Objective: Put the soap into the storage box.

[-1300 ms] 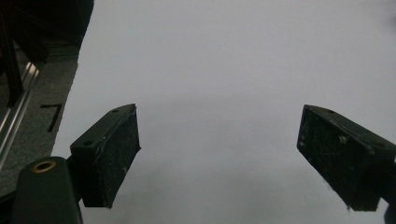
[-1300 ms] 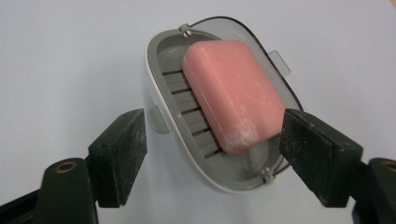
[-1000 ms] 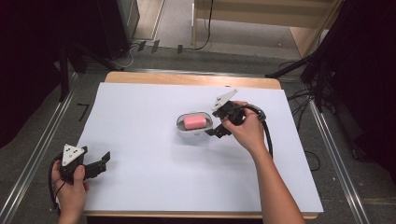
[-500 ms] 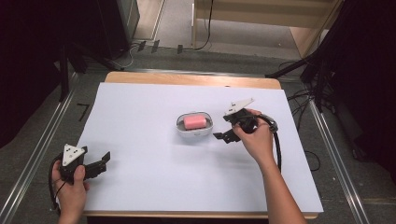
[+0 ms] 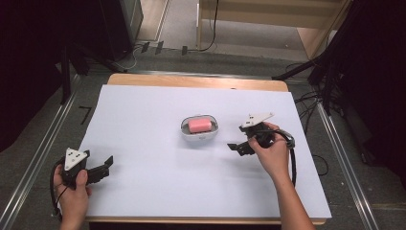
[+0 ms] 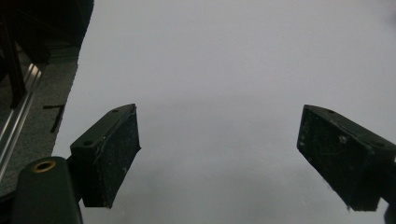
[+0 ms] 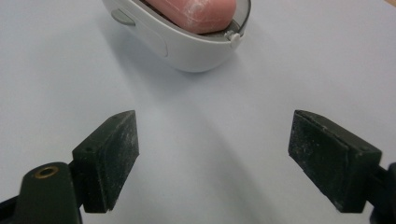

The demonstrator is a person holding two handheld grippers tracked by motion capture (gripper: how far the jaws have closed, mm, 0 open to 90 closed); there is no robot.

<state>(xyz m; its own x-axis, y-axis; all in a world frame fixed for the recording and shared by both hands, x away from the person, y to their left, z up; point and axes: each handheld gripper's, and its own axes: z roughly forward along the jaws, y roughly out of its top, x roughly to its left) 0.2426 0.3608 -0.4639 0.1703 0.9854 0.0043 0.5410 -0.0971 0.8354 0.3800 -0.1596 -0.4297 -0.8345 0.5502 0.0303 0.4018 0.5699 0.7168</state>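
Right gripper (image 5: 238, 146) just opening wider, empty, nearer the soap dish (image 5: 199, 135); pink soap (image 5: 199, 125) inside, long axis crosswise.

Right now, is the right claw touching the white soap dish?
Apart. In the right gripper view, bare white table lies between the open right claw and the soap dish; the high view shows the same gap.

I can read no text, label, brand or number anywhere here, not on anything near my claws
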